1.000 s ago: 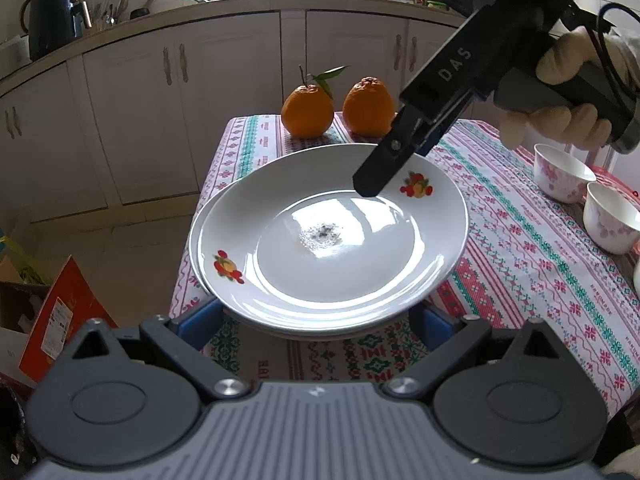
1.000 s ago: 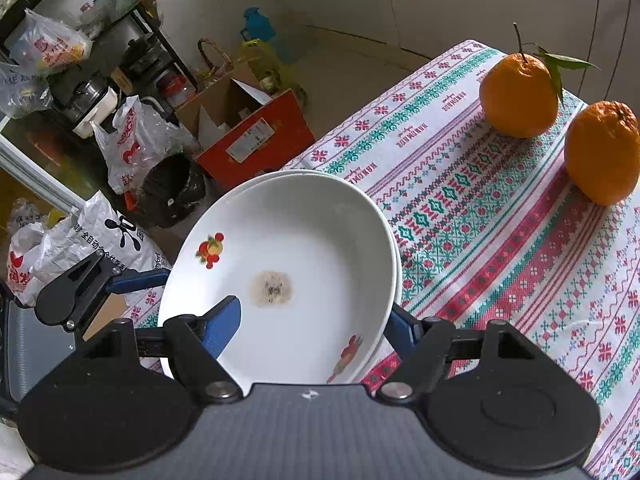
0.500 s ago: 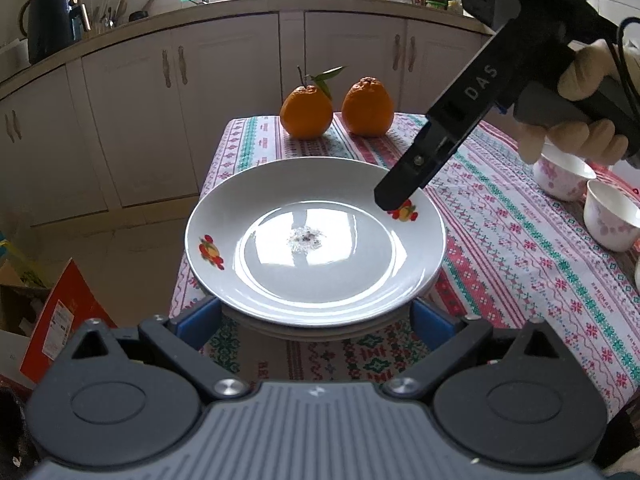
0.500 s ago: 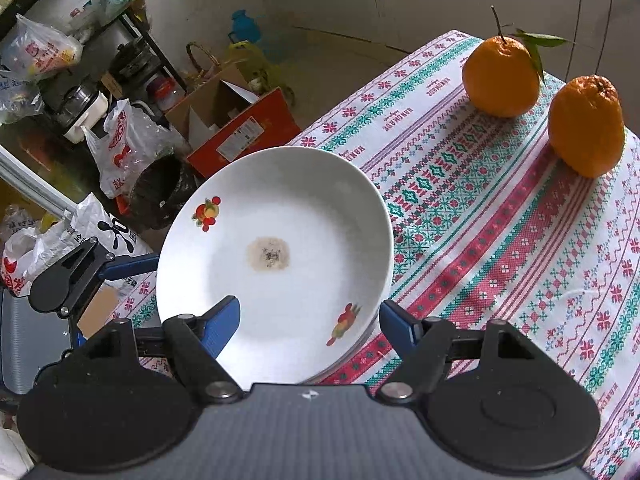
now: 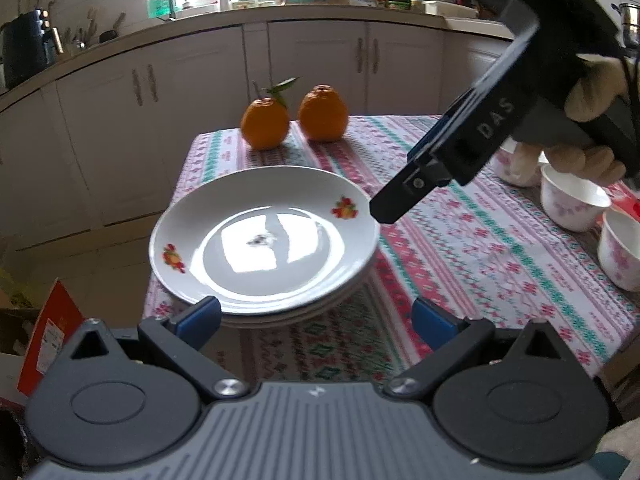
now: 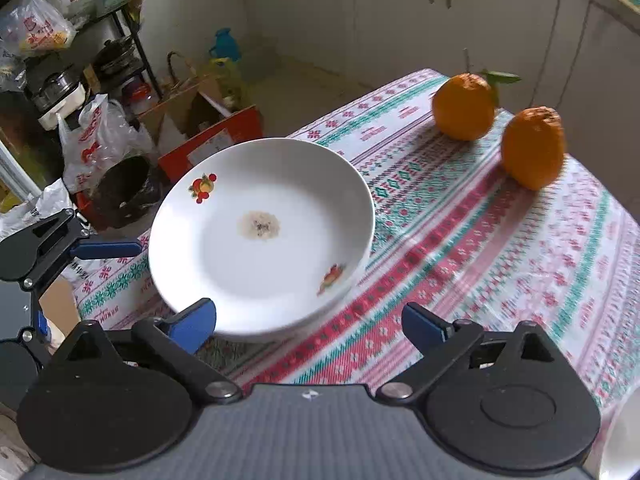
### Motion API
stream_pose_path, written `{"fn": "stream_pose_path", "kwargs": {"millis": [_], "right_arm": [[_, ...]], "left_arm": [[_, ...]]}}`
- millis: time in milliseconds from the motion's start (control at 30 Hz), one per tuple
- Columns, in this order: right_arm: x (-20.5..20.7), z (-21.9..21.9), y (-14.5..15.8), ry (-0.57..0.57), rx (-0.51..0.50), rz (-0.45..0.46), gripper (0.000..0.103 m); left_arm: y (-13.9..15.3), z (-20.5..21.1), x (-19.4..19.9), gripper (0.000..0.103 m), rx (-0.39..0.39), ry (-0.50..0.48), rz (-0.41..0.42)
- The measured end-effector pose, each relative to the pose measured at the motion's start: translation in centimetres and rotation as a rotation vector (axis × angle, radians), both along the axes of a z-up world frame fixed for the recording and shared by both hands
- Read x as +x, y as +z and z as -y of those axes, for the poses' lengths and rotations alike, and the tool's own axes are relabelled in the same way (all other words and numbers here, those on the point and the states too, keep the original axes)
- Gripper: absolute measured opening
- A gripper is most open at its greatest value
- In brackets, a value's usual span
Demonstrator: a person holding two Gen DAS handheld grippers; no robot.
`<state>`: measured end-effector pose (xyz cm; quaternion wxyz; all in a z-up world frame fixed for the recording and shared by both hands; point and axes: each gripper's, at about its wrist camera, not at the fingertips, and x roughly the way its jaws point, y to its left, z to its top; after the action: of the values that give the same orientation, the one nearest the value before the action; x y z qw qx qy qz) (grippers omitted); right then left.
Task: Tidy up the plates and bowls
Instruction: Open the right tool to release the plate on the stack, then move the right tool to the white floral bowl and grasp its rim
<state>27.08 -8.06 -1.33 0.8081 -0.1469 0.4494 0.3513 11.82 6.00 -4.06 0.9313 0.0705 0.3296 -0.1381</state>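
Releasing plates [image 6: 262, 236] onto surface [image 6: 460, 240]; right gripper [image 6: 308, 322] opening, left gripper [image 5: 316, 318] opening, both empty. Backing off straight, avoiding rim.

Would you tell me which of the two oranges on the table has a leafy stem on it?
The orange with the leaf is the left one in the left wrist view; the other orange beside it has a bare top.

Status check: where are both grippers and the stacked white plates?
Left gripper opening, nothing held. Right gripper opening, clear of the white fruit-print plate stack resting on the patterned tablecloth. Two oranges well apart.
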Motion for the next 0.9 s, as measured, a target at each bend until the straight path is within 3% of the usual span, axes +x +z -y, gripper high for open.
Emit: {"fn": "stream_pose_path", "kwargs": {"millis": [267,533,700,900], "right_arm": [[-6.5,3.9,1.2,-0.124,-0.021,0.194,0.103],[-13.3,8.4,0.5,-0.313,-0.041,0.313,0.103],[-17.1,11.5,1.0,-0.443,-0.038,0.398,0.103],[-20.0,15.0,0.1,-0.533,-0.053,0.421,0.103]], "left_arm": [[0.2,1.7,-1.3,0.101,-0.002,-0.017,0.01],[0.5,4.3,-2.4,0.101,-0.004,-0.076,0.013],[1.0,6.9,-2.8,0.101,0.014,-0.161,0.023],[1.2,11.1,-3.4,0.101,0.032,-0.294,0.029]]}}
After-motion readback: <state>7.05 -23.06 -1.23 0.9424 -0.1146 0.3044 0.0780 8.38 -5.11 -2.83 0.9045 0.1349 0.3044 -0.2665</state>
